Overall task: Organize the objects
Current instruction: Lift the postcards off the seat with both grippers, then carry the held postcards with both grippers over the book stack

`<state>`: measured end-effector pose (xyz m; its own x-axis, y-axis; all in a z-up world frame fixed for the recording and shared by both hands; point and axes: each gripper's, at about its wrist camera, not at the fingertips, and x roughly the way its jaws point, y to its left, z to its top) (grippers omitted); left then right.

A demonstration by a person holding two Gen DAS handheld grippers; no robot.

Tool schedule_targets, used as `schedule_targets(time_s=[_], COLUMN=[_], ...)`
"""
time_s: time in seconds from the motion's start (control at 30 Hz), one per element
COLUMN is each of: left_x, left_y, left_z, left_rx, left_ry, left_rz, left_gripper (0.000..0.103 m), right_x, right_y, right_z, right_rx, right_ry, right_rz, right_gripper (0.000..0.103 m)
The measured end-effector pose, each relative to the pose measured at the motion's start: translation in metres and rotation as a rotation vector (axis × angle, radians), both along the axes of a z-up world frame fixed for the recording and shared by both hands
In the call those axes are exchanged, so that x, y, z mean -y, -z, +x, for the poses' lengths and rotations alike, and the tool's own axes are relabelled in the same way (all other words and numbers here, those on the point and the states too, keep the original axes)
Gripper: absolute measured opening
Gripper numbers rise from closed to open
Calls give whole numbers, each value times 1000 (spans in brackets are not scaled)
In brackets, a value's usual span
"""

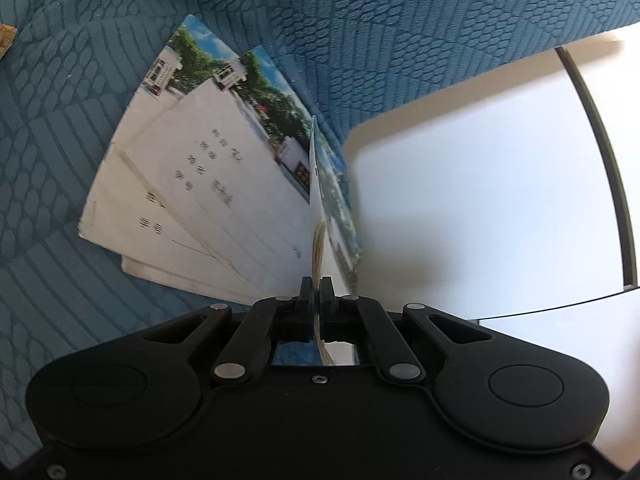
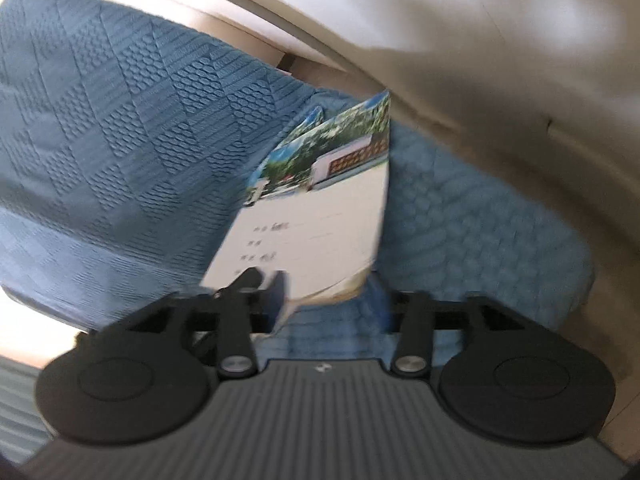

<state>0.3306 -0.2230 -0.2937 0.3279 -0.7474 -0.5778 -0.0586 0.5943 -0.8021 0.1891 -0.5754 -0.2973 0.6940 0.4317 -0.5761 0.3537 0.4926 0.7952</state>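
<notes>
Booklets lie on a blue textured cloth [image 1: 400, 40]. In the left wrist view, two booklets [image 1: 200, 184] rest flat and overlapped on the cloth, left of the gripper axis, each with a photo strip of trees and a white building along its far edge and lines of printed text on a white cover. A third booklet [image 1: 324, 200] stands on edge, seen nearly edge-on, and runs from the jaws toward the far side.

The left gripper [image 1: 316, 284] has its jaws clenched on the near edge of the third booklet; the two fingertips press against the paper from both sides, with yellowish page edges visible between them. To the right of this booklet, a white surface [image 1: 480, 200] with a rounded corner and a dark seam adjoins the cloth.

In the right wrist view, the held booklet [image 2: 320, 220] appears tilted above the cloth [image 2: 120, 160], photo strip at the far end, text lines on the white cover, pages sagging open at the near end. The view is motion-blurred. The right gripper [image 2: 332, 296] has its jaws spread wide; the left finger [image 2: 276, 292] sits at the booklet's near left corner, and contact cannot be confirmed. The right finger is well apart from the paper. A corner of another booklet [image 2: 310, 118] shows behind the held one. Pale curved surfaces [image 2: 480, 80] lie beyond the cloth on the far and right sides.
</notes>
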Motion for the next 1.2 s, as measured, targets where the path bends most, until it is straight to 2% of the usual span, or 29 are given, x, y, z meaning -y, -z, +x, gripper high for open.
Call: schedule_targets(time_s=[0.03, 0.13, 0.3, 0.37, 0.43, 0.5, 0.53, 0.57, 0.67, 0.8, 0.83, 0.9, 1.0, 1.07, 1.13, 1.17, 1.2], left_x=[2, 5, 3, 0, -1, -2, -3, -4, -9, -17, -19, -22, -24, -26, -27, -28, -28], left_y=[-2, -7, -20, -25, -30, -33, -34, -35, -29, -14, -11, -7, -4, -3, -5, -8, -12], left_z=[-2, -7, -21, -26, -33, -38, -41, -43, -44, -40, -39, -38, -38, -39, -41, -42, -44], left_rx=[1, -6, -5, -7, -4, 0, 2, 8, -28, -85, -103, -127, -144, -151, -149, -145, -142], left_ry=[-1, -2, -14, -20, -16, -12, -7, -7, -34, -65, -78, -91, -93, -104, -97, -87, -80], left_rz=[7, 8, 5, 6, 16, 27, 35, 33, 21, -12, -12, -5, -39, -42, -37, -28, -19], left_gripper=[1, 1, 1, 1, 1, 1, 1, 1, 3, 38, 39, 39, 36, 29, 12, 9, 8], right_x=[-2, -11, -17, -16, -17, -17, -17, -18, -20, -22, -23, -22, -21, -18, -19, -20, -16], right_y=[1, 9, 27, 31, 33, 38, 39, 39, 32, 17, 14, 8, 1, -5, -10, -14, -18], right_z=[-3, -5, -2, -3, -4, -6, -7, -8, -9, -7, -5, -3, -5, -11, -13, -14, -32], right_rx=[3, 9, -37, -63, -65, -81, -90, -92, -75, -54, -52, -57, -51, -43, -37, -34, -34], right_ry=[7, 8, 137, 199, 250, 298, 309, 322, 331, 325, 319, 300, 298, 292, 288, 286, 284], right_rz=[40, 165, 275, 267, 267, 284, 277, 271, 248, 193, 184, 157, 157, 146, 141, 132, 127], right_gripper=[74, 74, 73, 62, 56, 40, 28, 20, 9, 5, 5, 5, 5, 5, 5, 5, 5])
